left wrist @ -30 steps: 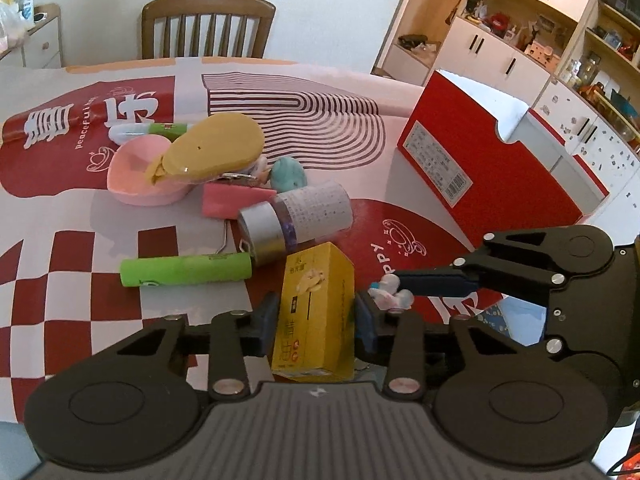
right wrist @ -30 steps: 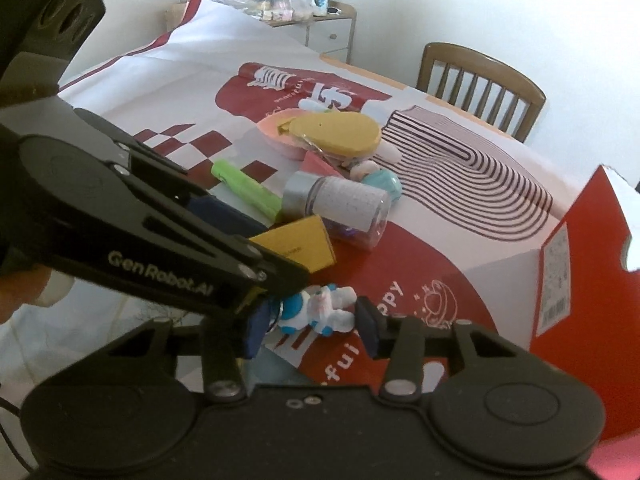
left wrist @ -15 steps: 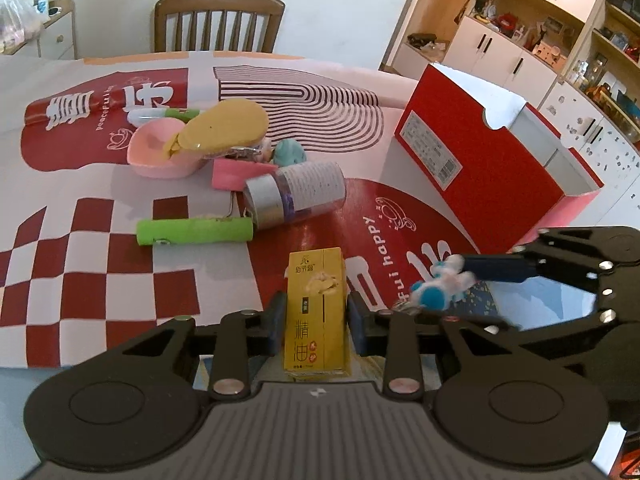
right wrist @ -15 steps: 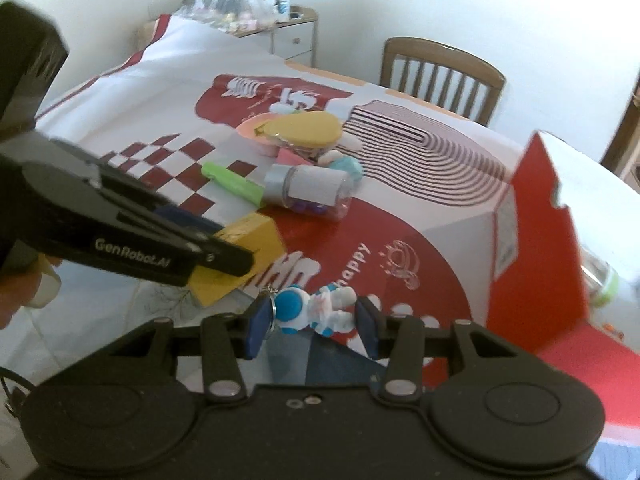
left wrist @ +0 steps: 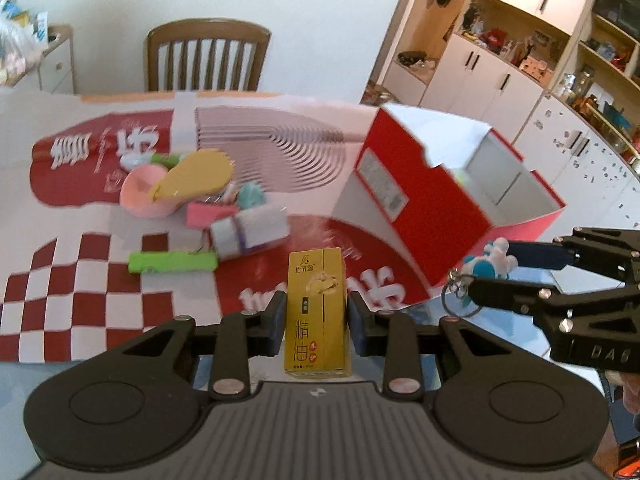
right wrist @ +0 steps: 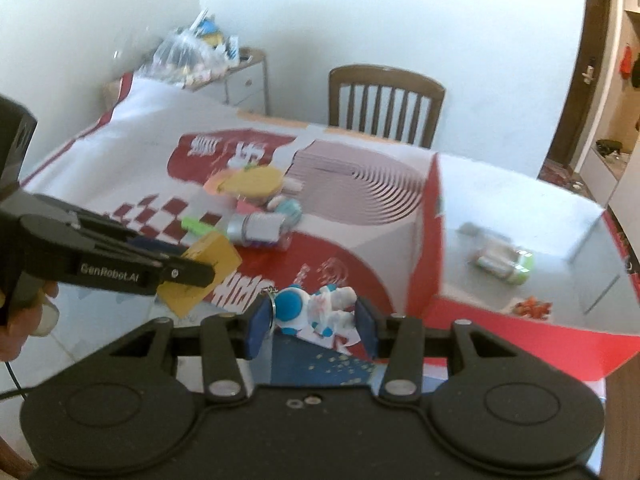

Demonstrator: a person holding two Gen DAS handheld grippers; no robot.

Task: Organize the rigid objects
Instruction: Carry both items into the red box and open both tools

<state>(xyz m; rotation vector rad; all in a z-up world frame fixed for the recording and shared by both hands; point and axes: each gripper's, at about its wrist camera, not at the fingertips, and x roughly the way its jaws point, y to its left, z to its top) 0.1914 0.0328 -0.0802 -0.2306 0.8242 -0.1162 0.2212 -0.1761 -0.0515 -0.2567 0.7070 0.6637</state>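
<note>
My left gripper (left wrist: pixel 318 314) is shut on a yellow carton (left wrist: pixel 318 312) and holds it above the table's near edge; the carton also shows in the right wrist view (right wrist: pixel 204 270). My right gripper (right wrist: pixel 310 320) is shut on a blue and white astronaut keychain figure (right wrist: pixel 312 310), held above the table near the open red box (right wrist: pixel 520 280). In the left wrist view the figure (left wrist: pixel 486 266) hangs beside the red box (left wrist: pixel 420 216). A pile stays on the cloth: pink bowl (left wrist: pixel 140 192), yellow spoon-shaped lid (left wrist: pixel 192 176), jar (left wrist: pixel 250 232), green tube (left wrist: pixel 172 262).
The red box holds a small bottle (right wrist: pixel 504 262) and a small orange item (right wrist: pixel 532 306). A wooden chair (left wrist: pixel 206 60) stands at the table's far side. White cabinets (left wrist: pixel 520 92) fill the right. A side cabinet with bags (right wrist: pixel 200 64) stands at the far left.
Both grippers have lifted higher with their objects. The right gripper with the astronaut figure has moved toward the red box, whose inside now shows. The pile has not moved.
</note>
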